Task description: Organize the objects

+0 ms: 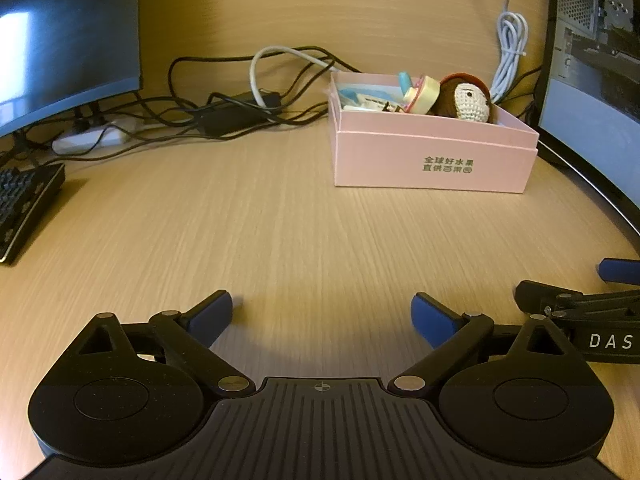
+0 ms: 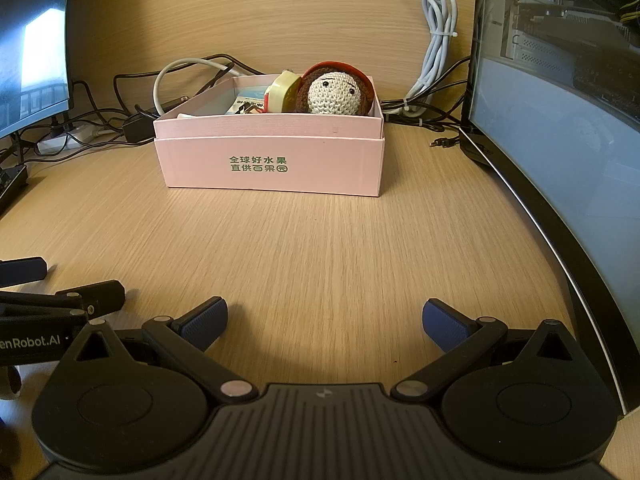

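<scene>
The left claw [image 1: 322, 318] and the right claw [image 2: 325, 322] are held side by side low over the table [image 2: 320, 240], each spread wide with nothing between its blue pads. A pink box [image 2: 272, 160] is seen ahead of the right claw and ahead and to the right of the left claw, resting on the table. In it a crocheted doll [image 2: 336, 90] is propped at the right end, with a tape roll [image 2: 282, 94] just left of it and small packets [image 2: 246, 104] further left.

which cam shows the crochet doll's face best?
Right wrist: the crochet doll faces the camera, both eyes visible, at the right end of the pink box. Left wrist shows it obliquely, smaller and blurred.
</scene>
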Available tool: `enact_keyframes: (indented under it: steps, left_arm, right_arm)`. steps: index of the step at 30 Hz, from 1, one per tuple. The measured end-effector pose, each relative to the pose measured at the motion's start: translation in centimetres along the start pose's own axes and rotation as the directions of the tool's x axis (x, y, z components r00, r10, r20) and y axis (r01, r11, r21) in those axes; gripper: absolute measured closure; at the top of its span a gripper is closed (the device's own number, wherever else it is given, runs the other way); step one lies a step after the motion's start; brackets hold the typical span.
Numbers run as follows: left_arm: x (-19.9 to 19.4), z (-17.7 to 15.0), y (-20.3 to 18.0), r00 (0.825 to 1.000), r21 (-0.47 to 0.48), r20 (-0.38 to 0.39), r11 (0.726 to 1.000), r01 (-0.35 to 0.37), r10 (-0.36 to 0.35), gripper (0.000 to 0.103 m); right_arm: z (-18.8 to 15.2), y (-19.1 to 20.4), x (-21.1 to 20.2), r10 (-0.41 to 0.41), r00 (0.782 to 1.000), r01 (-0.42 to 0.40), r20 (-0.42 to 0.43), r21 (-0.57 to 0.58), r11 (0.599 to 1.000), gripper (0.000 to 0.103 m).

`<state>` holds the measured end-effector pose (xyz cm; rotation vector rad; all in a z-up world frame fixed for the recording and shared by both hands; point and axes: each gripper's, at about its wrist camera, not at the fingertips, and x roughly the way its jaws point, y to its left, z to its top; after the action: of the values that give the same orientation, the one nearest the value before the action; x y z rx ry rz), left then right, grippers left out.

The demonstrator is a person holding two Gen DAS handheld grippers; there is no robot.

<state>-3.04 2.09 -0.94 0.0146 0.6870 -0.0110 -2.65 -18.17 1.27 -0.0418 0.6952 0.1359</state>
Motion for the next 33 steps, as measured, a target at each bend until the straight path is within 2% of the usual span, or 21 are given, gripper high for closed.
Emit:
enact_keyframes:
  steps: [33]
  left_arm:
    - [0.04,-0.02,-0.06,1.0,0.002,-0.002,1.0,0.001,-0.001,0.004]
  right_arm:
    - [-0.02,-0.01,0.0,0.0,1.0,0.0,0.0,0.0,1.0,0.0]
